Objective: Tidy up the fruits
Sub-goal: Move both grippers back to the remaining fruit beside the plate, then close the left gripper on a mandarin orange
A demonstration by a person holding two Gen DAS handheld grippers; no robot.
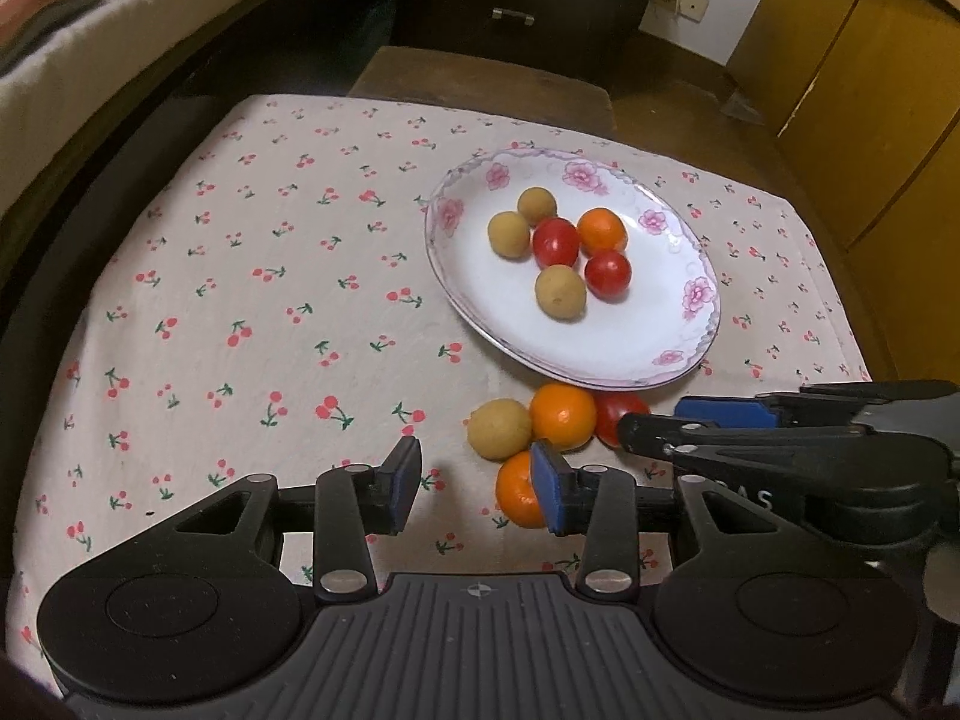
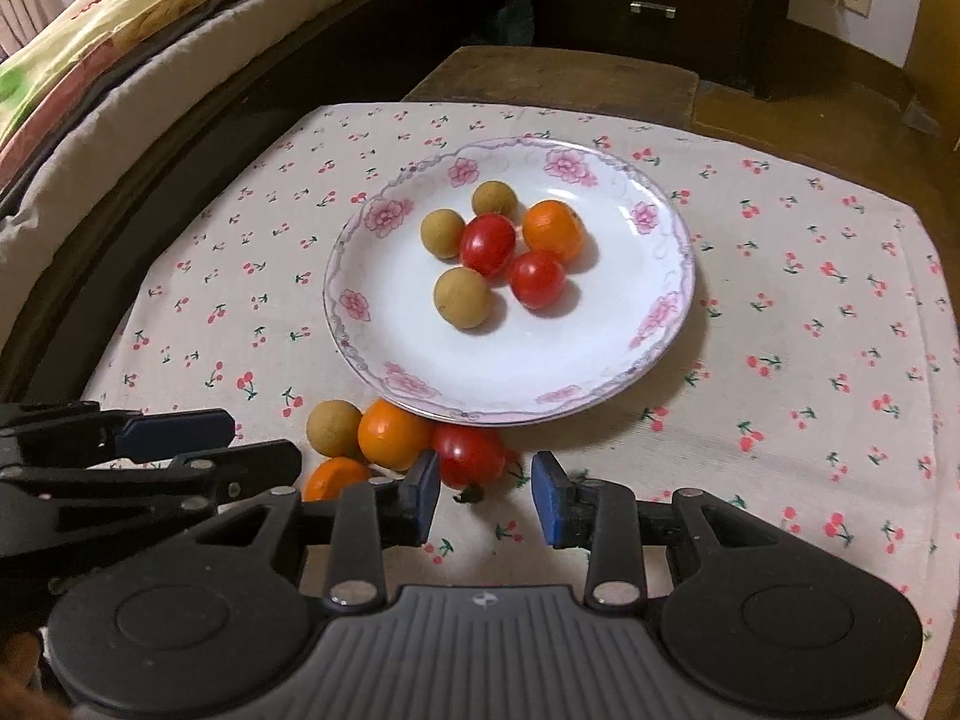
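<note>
Left wrist view. Left gripper point(image 1: 474, 489) at bottom centre, jaws parted a moderate way, nothing between the blue pads point(image 1: 403, 483). Only cherry-print tablecloth point(image 1: 240, 312) shows in the gap. The right-hand pad overlaps an orange point(image 1: 517, 495) lying on the cloth; cannot tell if it touches. Just above, a tight cluster on the cloth: a tan round fruit point(image 1: 499, 427), a second orange point(image 1: 563, 415) and a tomato point(image 1: 618, 414), all pressed against the near rim of the plate. The flowered white plate point(image 1: 630, 348), right of centre, holds three tan fruits, two tomatoes and one orange, bunched together. Right gripper point(image 1: 654, 420) reaches in from the right edge, its tip over the loose tomato; its opening is hard to read from this side.

Right wrist view. Right gripper point(image 2: 485, 495) at bottom centre, jaws narrow but apart, gripping nothing. A tomato point(image 2: 468, 450) sits just beyond the left pad, with a small dark stem bit point(image 2: 469, 495) on the cloth in the gap. Left of it an orange point(image 2: 393, 433), a tan fruit point(image 2: 333, 427) and, lower, another orange point(image 2: 336, 477) partly hidden behind the gripper body. Plate point(image 2: 510, 384) fills the centre with the same six fruits. Left gripper point(image 2: 264, 441) enters from the left edge, fingers apart, empty.
</note>
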